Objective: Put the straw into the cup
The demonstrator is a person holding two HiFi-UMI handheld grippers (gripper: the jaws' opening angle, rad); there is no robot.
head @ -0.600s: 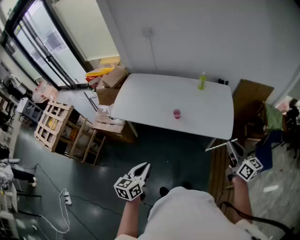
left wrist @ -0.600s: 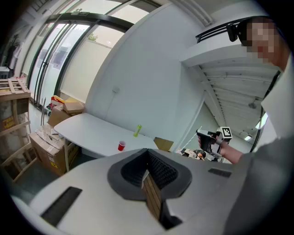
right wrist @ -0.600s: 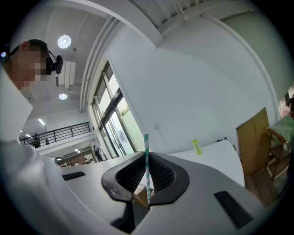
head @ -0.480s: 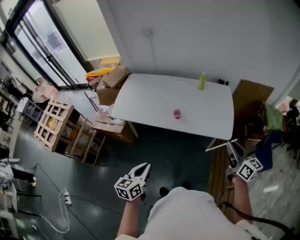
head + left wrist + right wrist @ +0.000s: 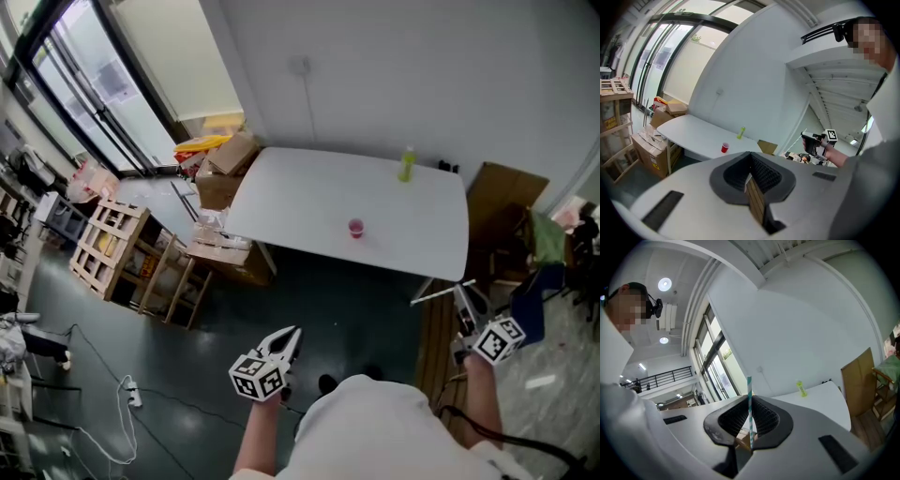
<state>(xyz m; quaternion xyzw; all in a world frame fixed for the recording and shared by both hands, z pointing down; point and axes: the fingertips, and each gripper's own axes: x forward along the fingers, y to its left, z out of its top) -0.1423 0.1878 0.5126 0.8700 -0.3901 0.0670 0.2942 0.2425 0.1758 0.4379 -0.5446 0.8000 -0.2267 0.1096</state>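
Observation:
A small red cup (image 5: 355, 228) stands near the front of the white table (image 5: 300, 192), far ahead of both grippers. The left gripper view shows the cup (image 5: 724, 147) as well. My right gripper (image 5: 465, 302) is held low at the right, off the table's corner, and is shut on a teal-and-white striped straw (image 5: 749, 401). The straw (image 5: 441, 292) sticks out sideways to the left in the head view. My left gripper (image 5: 287, 339) hangs over the dark floor, its jaws shut with nothing between them (image 5: 751, 164).
A green bottle (image 5: 406, 164) stands at the table's far edge. Cardboard boxes (image 5: 220, 169) and wooden crates (image 5: 112, 244) lie left of the table. A brown board (image 5: 506, 192) and a chair (image 5: 544, 272) are at the right. A cable (image 5: 103, 375) runs across the dark floor.
Both grippers hold their places. Only the head view has shifted very slightly.

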